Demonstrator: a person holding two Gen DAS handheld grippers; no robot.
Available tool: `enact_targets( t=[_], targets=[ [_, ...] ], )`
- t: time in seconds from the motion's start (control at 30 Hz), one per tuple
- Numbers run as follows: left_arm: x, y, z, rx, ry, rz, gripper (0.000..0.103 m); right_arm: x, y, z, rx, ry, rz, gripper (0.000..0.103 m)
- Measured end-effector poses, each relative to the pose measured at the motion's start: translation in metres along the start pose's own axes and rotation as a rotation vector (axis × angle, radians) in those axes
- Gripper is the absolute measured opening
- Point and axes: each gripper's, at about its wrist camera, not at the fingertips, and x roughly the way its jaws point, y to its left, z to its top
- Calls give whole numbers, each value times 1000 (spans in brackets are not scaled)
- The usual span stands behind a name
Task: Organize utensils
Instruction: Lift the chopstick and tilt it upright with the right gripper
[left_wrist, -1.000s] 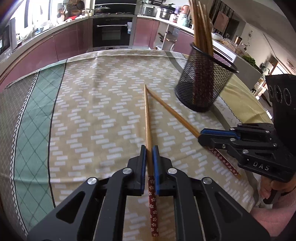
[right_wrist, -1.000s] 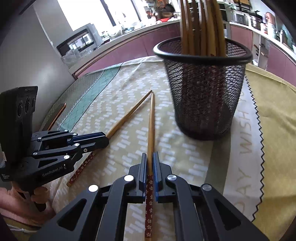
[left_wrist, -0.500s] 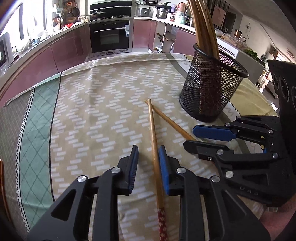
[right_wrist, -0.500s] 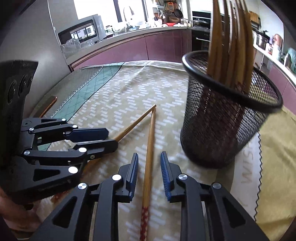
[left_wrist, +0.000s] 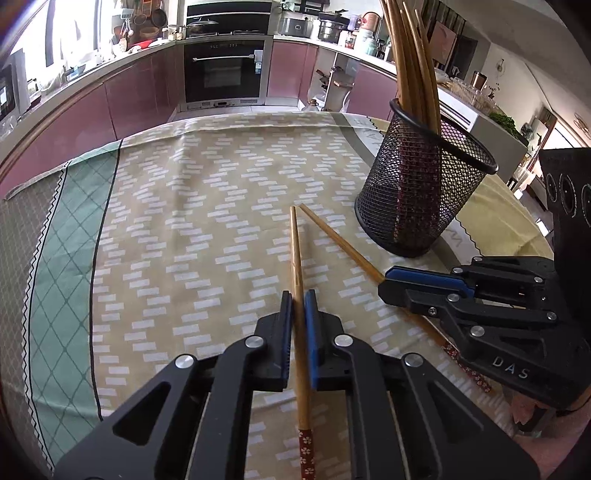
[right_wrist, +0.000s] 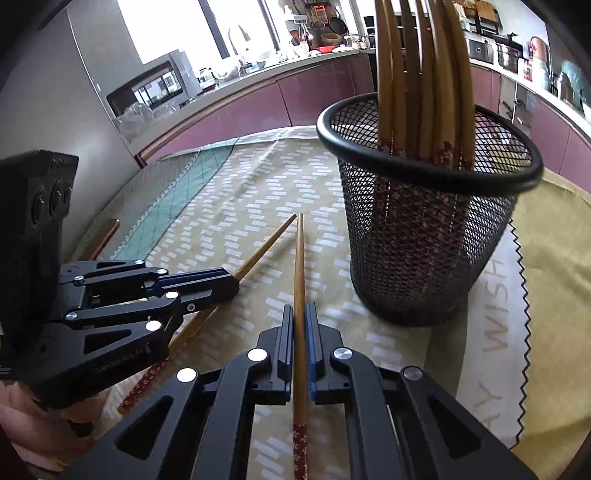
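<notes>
Two wooden chopsticks with red flowered ends lie on the patterned tablecloth, tips nearly meeting. My left gripper (left_wrist: 298, 306) is shut on one chopstick (left_wrist: 295, 243). My right gripper (right_wrist: 299, 317) is shut on the other chopstick (right_wrist: 299, 254). In the left wrist view the right gripper (left_wrist: 388, 284) sits on the second chopstick (left_wrist: 340, 240). In the right wrist view the left gripper (right_wrist: 231, 282) holds its chopstick (right_wrist: 266, 243). A black mesh holder (left_wrist: 421, 199) with several chopsticks stands just right of them; it also shows in the right wrist view (right_wrist: 424, 236).
The tablecloth (left_wrist: 184, 240) covers a round table with a green band (left_wrist: 62, 258) on the left. Kitchen cabinets and an oven (left_wrist: 225, 74) stand beyond the far edge. A yellow cloth (right_wrist: 554, 280) lies right of the holder.
Both grippers were shut on the chopsticks a second ago, opened half a second ago, and are now shut on them again. The chopsticks stay on the cloth.
</notes>
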Motion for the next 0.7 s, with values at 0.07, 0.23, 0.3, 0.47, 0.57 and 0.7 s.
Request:
enact_targets(
  t=[0.07,0.23,0.3,0.47,0.57,0.7],
  targets=[
    [-4,0,-1,-3,-5,-7,8,-5,-1,-2,10,-10,25,5],
    [-15,1,-1,-13,-25,-38,8,-17,-3,-3,37,-28,80,5],
    [-22,2,-1,-22,-31,-66,8,-23,-5,-4,48,-37,104,5],
    [-38,4,0,-37,-54,-128,8,-34,-5,-2,59,-64,139,5],
    [-45,5,1,-43,-63,-145,7,-42,-3,0,53,-85,152,5],
    [-52,3,1,-39,-76,-169,7,-48,-1,4,48,-104,170,5]
  ],
)
